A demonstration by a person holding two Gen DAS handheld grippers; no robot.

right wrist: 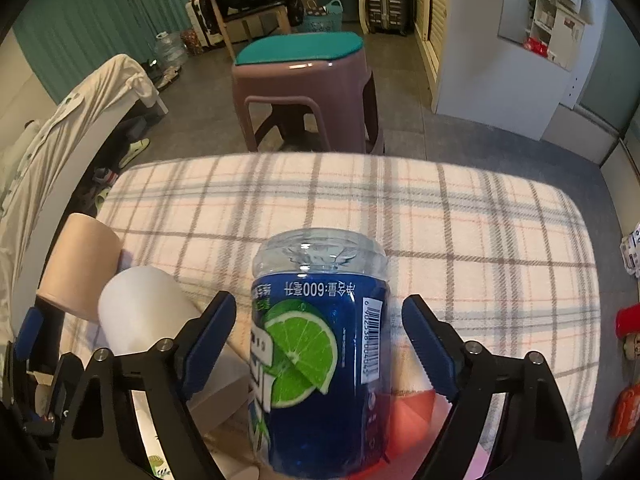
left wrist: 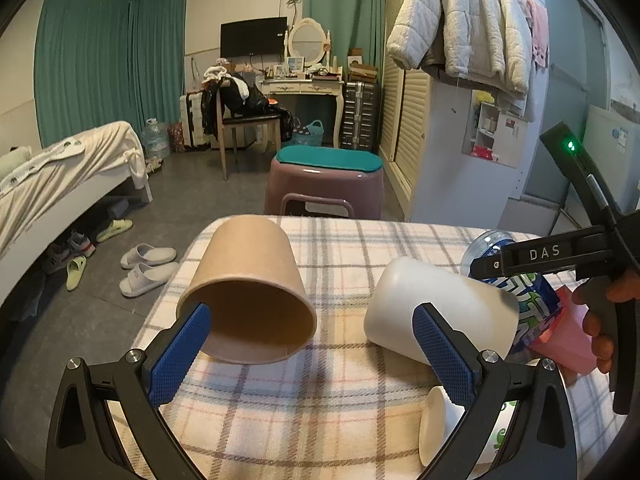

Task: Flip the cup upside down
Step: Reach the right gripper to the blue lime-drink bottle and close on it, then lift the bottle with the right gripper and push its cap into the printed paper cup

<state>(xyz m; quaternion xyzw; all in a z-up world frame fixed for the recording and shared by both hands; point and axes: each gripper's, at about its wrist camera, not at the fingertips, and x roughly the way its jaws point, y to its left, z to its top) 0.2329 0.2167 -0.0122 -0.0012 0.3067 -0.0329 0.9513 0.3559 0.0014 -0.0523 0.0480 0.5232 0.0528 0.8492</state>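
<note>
Cup (left wrist: pixel 248 292), brown paper, lies sideways on checked cloth (left wrist: pixel 320 400); left gripper (left wrist: pixel 312 356) open w/ rim beside one pad, probably lining up; right gripper (right wrist: pixel 320 344) open around bottle (right wrist: pixel 320 352).

From my left wrist feed, the small cream cup (left wrist: pixel 434 424) at the bottom is half hidden behind my left gripper's (left wrist: pixel 316 356) right finger, so I can't see its base. The pink cup (left wrist: pixel 568 340) is mostly covered by the blue bottle (left wrist: pixel 528 304) and the person's hand (left wrist: pixel 604 320). The right gripper (left wrist: pixel 536 256) crosses the bottle, hiding its middle. On the right wrist feed, the bottle (right wrist: pixel 320 360) runs off the bottom edge, its cap end unseen. The white cup (right wrist: pixel 144 312) is blurred, its mouth hidden behind the finger (right wrist: pixel 208 336). The brown cup's (right wrist: pixel 80 264) opening isn't visible here.
</note>
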